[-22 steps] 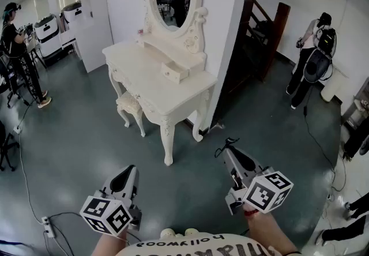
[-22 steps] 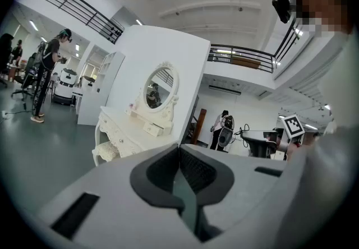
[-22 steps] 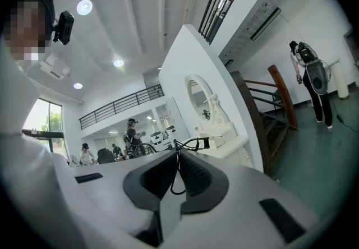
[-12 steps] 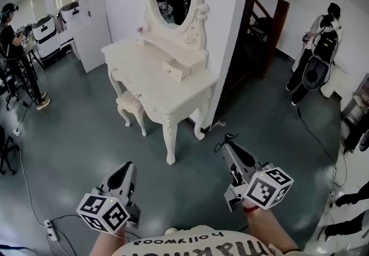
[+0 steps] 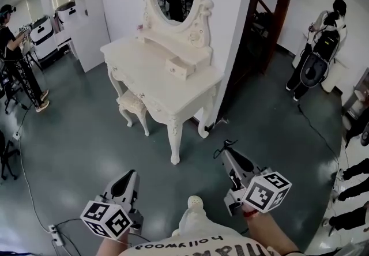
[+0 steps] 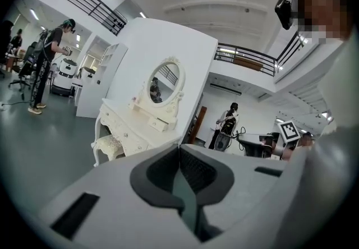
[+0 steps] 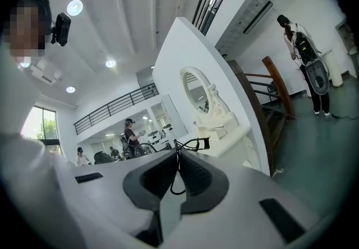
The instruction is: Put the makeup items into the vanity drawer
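A cream vanity table (image 5: 151, 73) with an oval mirror stands against the white wall ahead. A small drawer (image 5: 177, 68) on its top stands pulled out. My right gripper (image 5: 223, 150) is shut on a black eyelash curler (image 5: 225, 145), whose wire loops stick out past the jaws (image 7: 192, 142). My left gripper (image 5: 128, 176) is shut with nothing in it; its jaws meet in the left gripper view (image 6: 179, 150). Both are held low over the grey floor, well short of the vanity (image 6: 132, 130). No other makeup items show.
A padded stool (image 5: 131, 102) is tucked under the vanity. A dark wooden staircase (image 5: 260, 24) rises right of the wall. One person (image 5: 16, 56) stands at the far left and another (image 5: 320, 56) at the far right. A power strip (image 5: 54, 233) with cables lies on the floor at lower left.
The vanity has come slightly nearer and lower in the head view. Both grippers sit a little lower. A shoe tip now shows between them.
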Available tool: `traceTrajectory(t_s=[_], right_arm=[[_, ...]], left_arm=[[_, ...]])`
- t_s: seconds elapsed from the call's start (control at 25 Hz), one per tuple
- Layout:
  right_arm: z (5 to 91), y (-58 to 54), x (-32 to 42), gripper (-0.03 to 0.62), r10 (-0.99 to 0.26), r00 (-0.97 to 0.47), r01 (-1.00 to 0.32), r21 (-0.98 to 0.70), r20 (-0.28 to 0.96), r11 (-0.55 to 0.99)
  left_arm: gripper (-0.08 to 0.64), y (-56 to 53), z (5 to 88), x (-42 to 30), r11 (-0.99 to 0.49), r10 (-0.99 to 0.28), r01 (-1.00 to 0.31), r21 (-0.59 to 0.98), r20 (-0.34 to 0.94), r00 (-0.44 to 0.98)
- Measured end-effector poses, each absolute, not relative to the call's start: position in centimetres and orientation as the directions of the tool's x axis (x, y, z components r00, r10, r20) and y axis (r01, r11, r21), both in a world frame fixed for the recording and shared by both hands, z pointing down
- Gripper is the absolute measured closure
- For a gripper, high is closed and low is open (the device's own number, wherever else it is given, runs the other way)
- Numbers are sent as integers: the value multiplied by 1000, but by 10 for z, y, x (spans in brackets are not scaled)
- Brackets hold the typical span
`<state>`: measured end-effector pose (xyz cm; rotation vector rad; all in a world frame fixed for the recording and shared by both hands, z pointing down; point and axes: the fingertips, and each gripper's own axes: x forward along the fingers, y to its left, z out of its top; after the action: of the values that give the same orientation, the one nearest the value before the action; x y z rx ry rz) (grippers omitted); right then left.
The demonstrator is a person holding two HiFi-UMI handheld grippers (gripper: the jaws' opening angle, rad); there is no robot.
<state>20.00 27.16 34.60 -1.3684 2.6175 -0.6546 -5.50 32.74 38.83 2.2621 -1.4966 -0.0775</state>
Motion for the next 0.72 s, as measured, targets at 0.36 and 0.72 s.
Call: traceTrajectory(t_s=[0.36, 0.72], right_arm=[[352, 201, 191, 555, -795, -595, -749, -441, 118, 495], [343, 115, 198, 555, -779, -619, -733, -429, 99, 528]], left_arm=[[548, 264, 387, -57, -318, -895, -863, 393, 177, 410], [548, 182, 371, -46, -311, -911, -865, 394, 137, 390]])
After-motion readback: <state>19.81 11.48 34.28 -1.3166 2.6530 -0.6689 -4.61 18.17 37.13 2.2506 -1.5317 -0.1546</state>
